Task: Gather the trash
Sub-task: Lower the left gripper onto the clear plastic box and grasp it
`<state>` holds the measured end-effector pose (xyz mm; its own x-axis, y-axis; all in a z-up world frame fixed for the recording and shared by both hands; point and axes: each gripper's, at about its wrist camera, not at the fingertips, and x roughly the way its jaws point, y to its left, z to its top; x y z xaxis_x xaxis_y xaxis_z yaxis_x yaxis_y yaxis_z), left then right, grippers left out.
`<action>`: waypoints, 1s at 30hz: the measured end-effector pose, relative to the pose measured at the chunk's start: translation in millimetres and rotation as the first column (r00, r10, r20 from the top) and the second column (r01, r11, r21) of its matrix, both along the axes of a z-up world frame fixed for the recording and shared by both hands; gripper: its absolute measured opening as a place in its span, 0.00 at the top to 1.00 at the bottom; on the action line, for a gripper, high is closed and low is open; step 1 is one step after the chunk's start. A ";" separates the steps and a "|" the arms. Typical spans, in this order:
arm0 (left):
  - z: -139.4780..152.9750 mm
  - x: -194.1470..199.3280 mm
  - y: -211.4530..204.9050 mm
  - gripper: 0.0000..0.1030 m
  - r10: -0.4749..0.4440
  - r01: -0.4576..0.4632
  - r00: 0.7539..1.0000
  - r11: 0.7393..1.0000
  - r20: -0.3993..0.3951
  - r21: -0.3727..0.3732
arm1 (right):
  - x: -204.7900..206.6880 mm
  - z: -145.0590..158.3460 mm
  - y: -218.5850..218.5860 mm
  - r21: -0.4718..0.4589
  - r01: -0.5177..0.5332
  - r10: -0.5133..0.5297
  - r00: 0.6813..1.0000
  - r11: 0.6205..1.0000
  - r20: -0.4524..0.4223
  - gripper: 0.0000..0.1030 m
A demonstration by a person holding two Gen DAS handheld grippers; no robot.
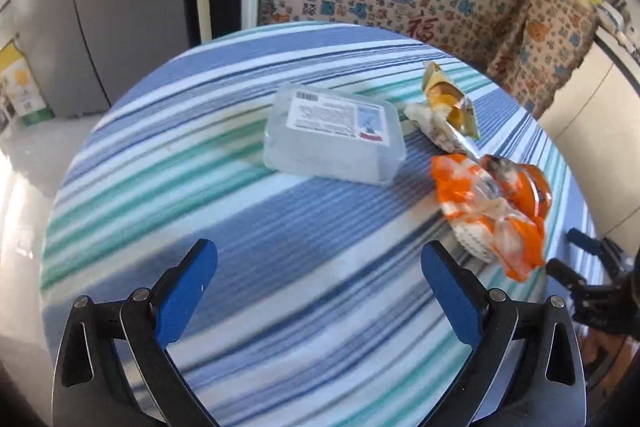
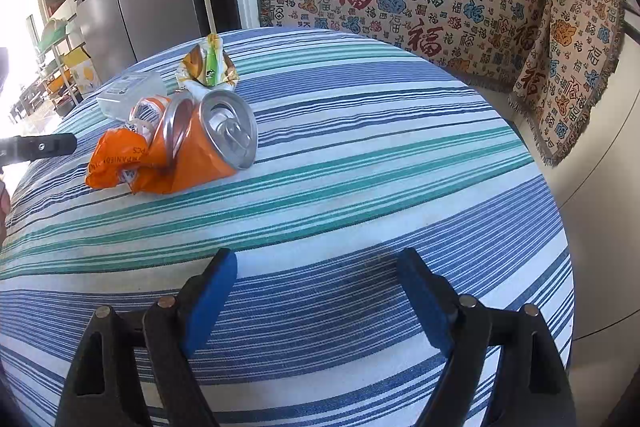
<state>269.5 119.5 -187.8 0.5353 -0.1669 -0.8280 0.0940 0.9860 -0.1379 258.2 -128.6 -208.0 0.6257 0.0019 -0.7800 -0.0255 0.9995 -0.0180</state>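
Up ahead and to the right of the left gripper sits the trash pile: a clear plastic box, a yellow wrapper beyond it, and an orange wrapper bunched against a crushed orange can. From the right gripper the same pile lies well ahead and off to the left. Both sets of jaws stand wide with nothing between them, just striped tablecloth. My guess is the left one's nearer to the orange wrapper. The can lies on its side, long axis running left-right across the right gripper's view, open top toward that camera.
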 end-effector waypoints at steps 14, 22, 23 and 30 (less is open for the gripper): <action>-21.0 76.3 -0.6 0.00 -0.305 0.295 0.952 0.942 0.036 0.161 | -0.7 0.6 -0.2 0.000 0.000 0.000 1.000 1.000 0.000 0.17; -19.8 117.0 -16.1 0.01 -0.441 0.423 0.895 0.887 0.062 0.186 | -0.7 1.3 -1.7 -0.002 0.003 -0.003 1.000 1.000 -0.001 0.17; -19.5 119.1 -19.5 0.01 -0.456 0.439 0.888 0.880 0.063 0.181 | -1.3 1.5 -2.5 -0.002 0.004 -0.004 1.000 1.000 -0.001 0.17; -13.6 109.6 -20.1 0.34 -0.411 0.404 0.906 0.911 0.098 0.084 | -2.1 2.3 -4.7 -0.003 0.004 -0.004 1.000 1.000 -0.001 0.16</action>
